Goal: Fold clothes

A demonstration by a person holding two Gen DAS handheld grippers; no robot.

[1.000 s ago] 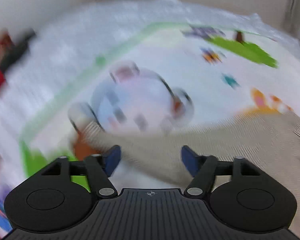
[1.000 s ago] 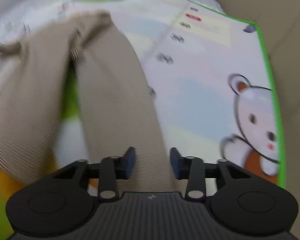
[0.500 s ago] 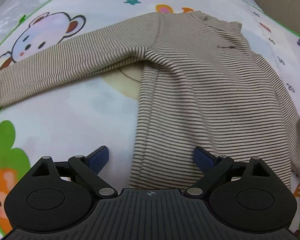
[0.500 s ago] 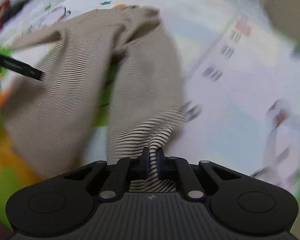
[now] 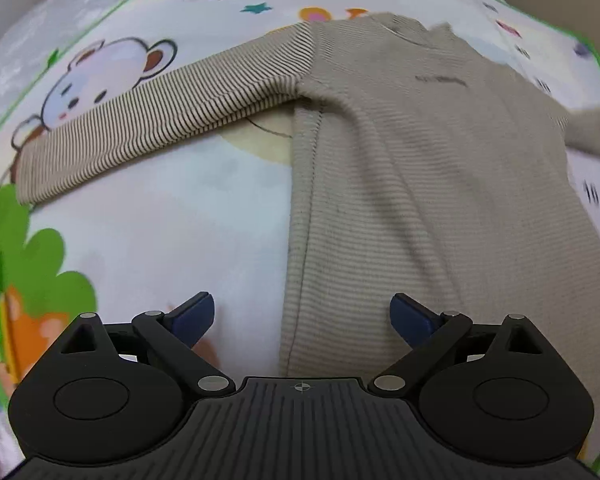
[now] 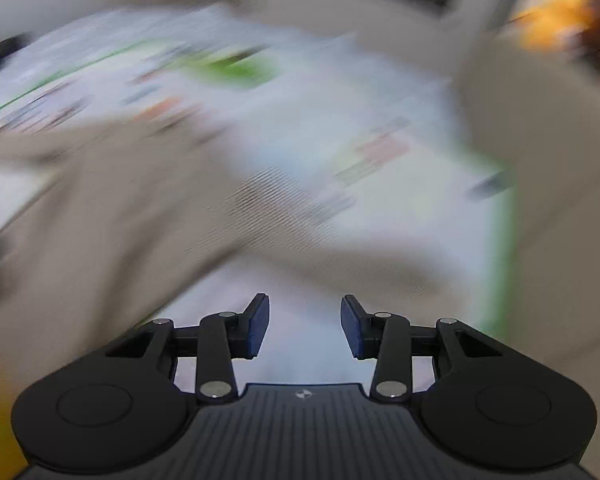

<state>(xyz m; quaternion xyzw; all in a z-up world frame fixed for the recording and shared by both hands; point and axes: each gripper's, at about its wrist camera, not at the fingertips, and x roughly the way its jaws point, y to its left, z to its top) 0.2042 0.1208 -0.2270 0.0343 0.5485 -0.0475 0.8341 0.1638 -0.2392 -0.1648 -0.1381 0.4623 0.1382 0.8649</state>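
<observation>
A beige, finely striped long-sleeved shirt (image 5: 440,184) lies flat on the play mat, one sleeve (image 5: 160,120) stretched out to the left. My left gripper (image 5: 302,316) hovers over the shirt's lower left side. Its jaws are wide and still opening, and the side seam runs between the fingers (image 5: 192,314) without the pads pressing on it. The right wrist view is heavily blurred. There the shirt (image 6: 100,220) lies at the left and its other sleeve (image 6: 360,256) trails across ahead of my right gripper (image 6: 304,324). Its jaws are opening with nothing between them.
The shirt rests on a cartoon play mat (image 5: 160,240) with a green border (image 5: 100,16) and a bear print (image 5: 96,84). Beige cushions (image 6: 540,152) rise past the mat's right edge, with something orange (image 6: 556,12) at the top right.
My right gripper, shut on the sleeve half a second ago, has let it go and risen. My left gripper has come in over the shirt's lower left side with wider jaws.
</observation>
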